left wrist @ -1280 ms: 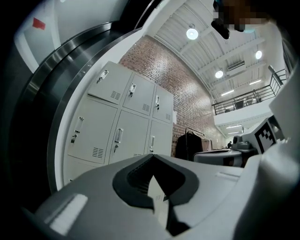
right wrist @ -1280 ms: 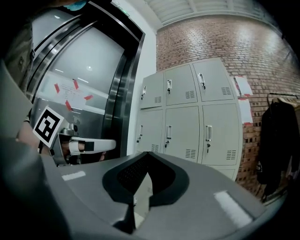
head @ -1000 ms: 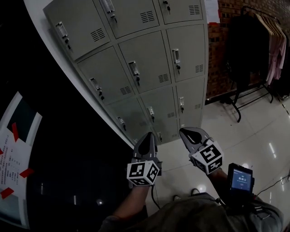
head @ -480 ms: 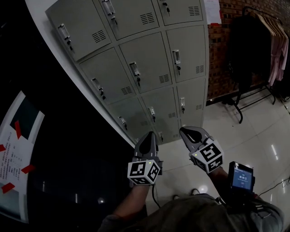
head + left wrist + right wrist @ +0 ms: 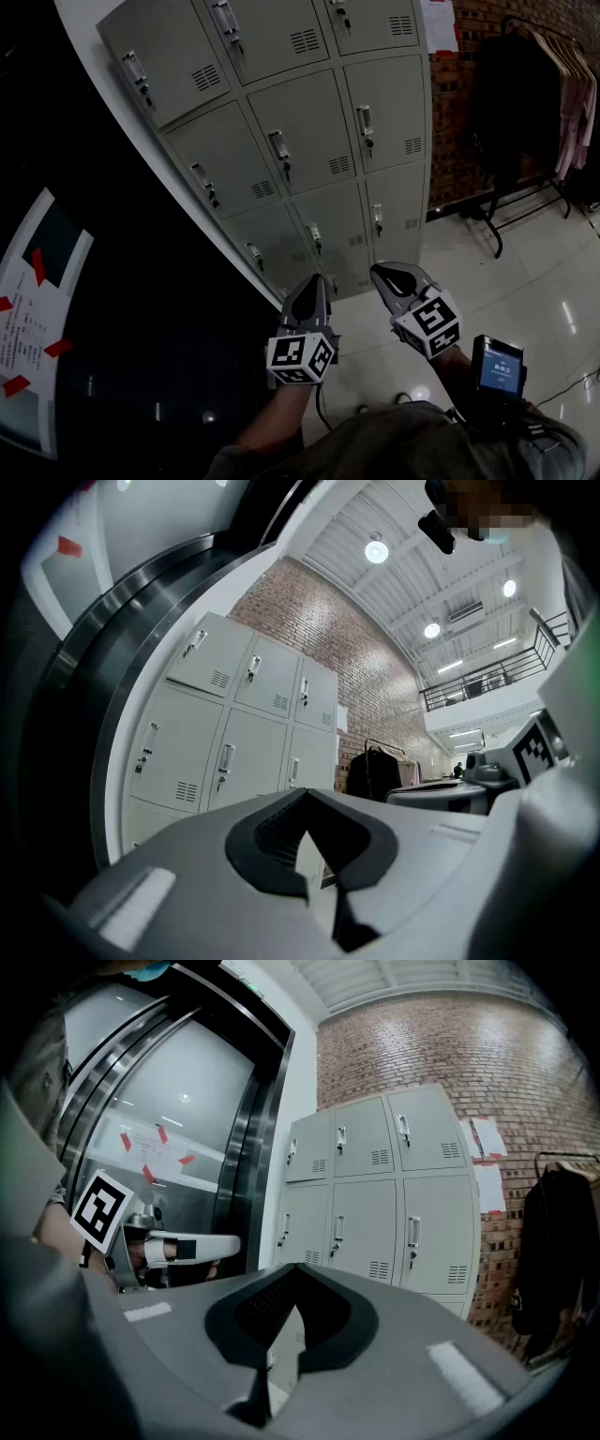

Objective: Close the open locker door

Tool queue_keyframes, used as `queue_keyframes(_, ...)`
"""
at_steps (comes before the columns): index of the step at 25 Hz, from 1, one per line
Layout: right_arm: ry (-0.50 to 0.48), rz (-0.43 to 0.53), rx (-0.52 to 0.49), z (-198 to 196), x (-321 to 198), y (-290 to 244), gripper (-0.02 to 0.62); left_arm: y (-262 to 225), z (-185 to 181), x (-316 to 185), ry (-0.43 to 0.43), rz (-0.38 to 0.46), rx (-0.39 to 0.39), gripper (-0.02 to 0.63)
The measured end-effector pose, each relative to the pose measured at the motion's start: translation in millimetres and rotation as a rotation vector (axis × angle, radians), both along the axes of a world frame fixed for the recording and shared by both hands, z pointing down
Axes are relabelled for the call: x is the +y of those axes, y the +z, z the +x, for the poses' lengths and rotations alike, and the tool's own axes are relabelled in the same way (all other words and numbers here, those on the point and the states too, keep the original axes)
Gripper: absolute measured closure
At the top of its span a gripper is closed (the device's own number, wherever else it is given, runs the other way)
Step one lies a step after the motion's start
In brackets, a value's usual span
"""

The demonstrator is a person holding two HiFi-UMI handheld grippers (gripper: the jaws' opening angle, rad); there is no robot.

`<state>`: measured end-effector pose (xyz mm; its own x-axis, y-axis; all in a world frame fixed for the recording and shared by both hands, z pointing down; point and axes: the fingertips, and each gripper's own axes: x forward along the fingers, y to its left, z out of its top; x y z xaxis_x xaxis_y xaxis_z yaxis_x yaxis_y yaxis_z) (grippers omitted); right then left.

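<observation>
Claws shut, lockers far ahead
My left claw [image 5: 305, 281] and right claw [image 5: 379, 272] are closed, empty. Among the lockers [image 5: 309, 122] no open locker door shows. I guess it's stiff metal, swings easy: push its flat front

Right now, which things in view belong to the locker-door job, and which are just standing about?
Job: lockers, every door in view looks shut; left gripper and right gripper, both shut and empty.
Standing about: clothes rack; papers beside the lockers; notice with red tape; small screen by the right wrist.
</observation>
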<state>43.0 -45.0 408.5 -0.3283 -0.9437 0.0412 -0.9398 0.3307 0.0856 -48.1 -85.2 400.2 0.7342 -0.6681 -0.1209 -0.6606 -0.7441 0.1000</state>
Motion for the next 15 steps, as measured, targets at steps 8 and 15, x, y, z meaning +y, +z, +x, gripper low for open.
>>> queue_keyframes(8, -0.004, 0.008, 0.005, -2.1, -2.0, -4.4, 0.592, -2.3, -0.8, 0.0, -0.003, 0.002, 0.011, 0.611)
queue_keyframes(15, -0.013, 0.014, 0.004, -7.9, -4.0, -6.8, 0.592, -2.7, -4.5, -0.5, -0.007, 0.01, 0.006, 0.611)
